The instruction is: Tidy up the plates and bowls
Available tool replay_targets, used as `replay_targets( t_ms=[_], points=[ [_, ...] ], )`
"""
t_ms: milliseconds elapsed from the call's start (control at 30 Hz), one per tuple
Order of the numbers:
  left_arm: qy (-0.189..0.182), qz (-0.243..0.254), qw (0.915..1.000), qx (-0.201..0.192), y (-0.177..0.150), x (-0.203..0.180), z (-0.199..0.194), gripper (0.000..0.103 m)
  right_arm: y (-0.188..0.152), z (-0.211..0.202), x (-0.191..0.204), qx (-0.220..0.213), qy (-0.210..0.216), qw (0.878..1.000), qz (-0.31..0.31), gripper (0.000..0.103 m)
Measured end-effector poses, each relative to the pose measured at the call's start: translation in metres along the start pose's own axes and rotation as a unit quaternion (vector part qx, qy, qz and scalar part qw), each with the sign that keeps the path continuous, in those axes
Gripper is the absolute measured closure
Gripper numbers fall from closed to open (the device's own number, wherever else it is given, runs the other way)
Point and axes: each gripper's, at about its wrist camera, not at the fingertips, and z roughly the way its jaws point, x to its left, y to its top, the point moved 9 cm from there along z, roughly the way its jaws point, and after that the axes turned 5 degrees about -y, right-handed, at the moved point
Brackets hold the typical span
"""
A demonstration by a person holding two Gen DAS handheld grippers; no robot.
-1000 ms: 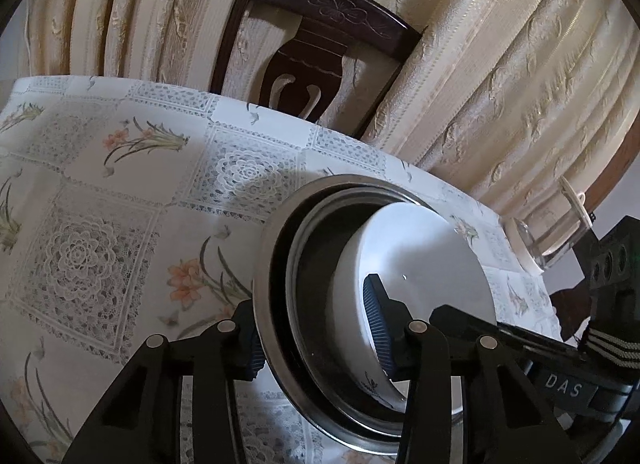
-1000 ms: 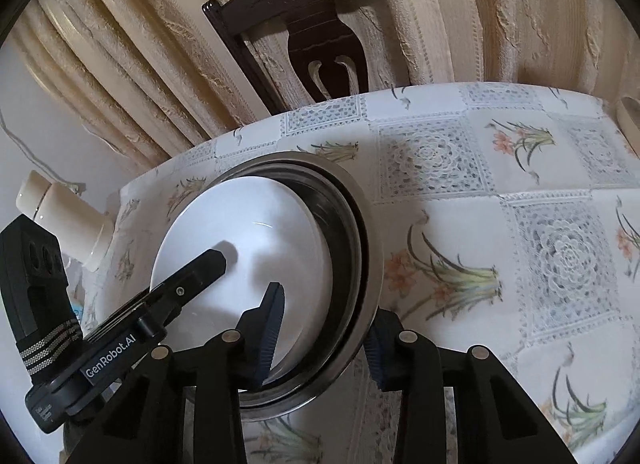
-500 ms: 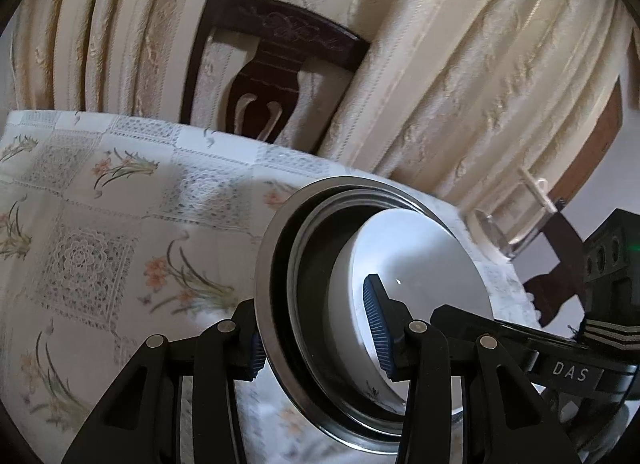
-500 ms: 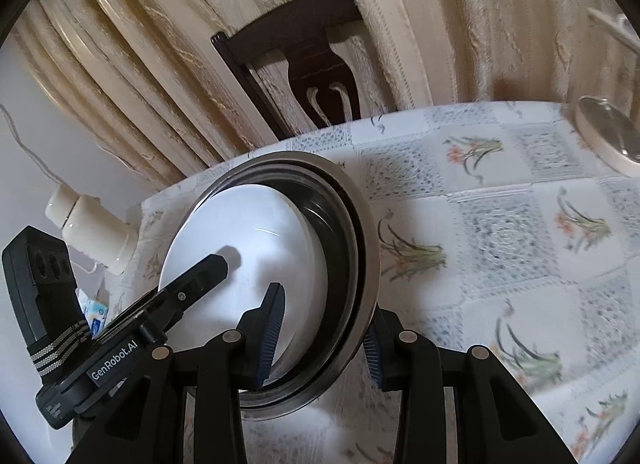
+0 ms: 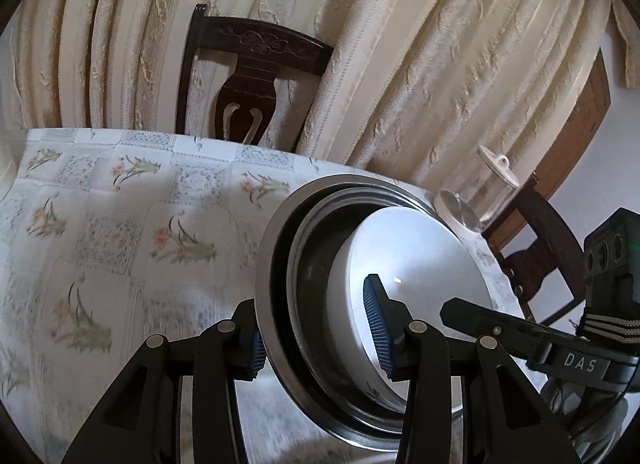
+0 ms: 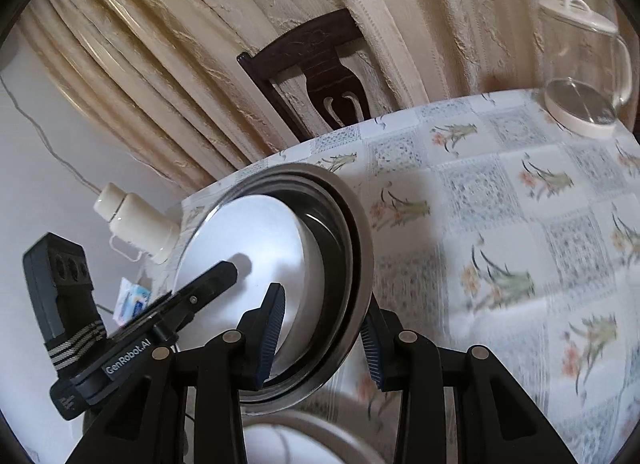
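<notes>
Left black two-finger gripper (image 5: 318, 330) clamped on near rim of nested round steel bowls (image 5: 280, 284), two rims counted | right black two-finger gripper (image 6: 322, 338) clamped on opposite rim | stack tilted, raised over floral lace tablecloth (image 5: 120, 248) | one white round ceramic bowl (image 5: 416, 264) inside | one clear lidded jug (image 6: 580, 68) on table.
</notes>
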Motion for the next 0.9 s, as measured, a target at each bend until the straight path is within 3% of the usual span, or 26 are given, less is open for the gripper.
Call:
replay_targets(
  t_ms=[167,333,900],
  points=[
    [-0.007,-0.011,0.9999,0.011,-0.025,-0.02,-0.019,0.059,-0.018,-0.033,-0.003,-0.019,0.01,1.0,-0.001,0.064],
    [0.002,0.002,1.0,-0.007,-0.04,-0.042,-0.047,0.059,-0.041,-0.054,0.001,-0.033,0.013,0.999,-0.018,0.064],
    [0.025,-0.004,0.9997,-0.001,-0.118,-0.045,-0.1,0.059,-0.126,-0.072,0.009,-0.012,0.036,0.999,-0.027,0.064]
  ],
)
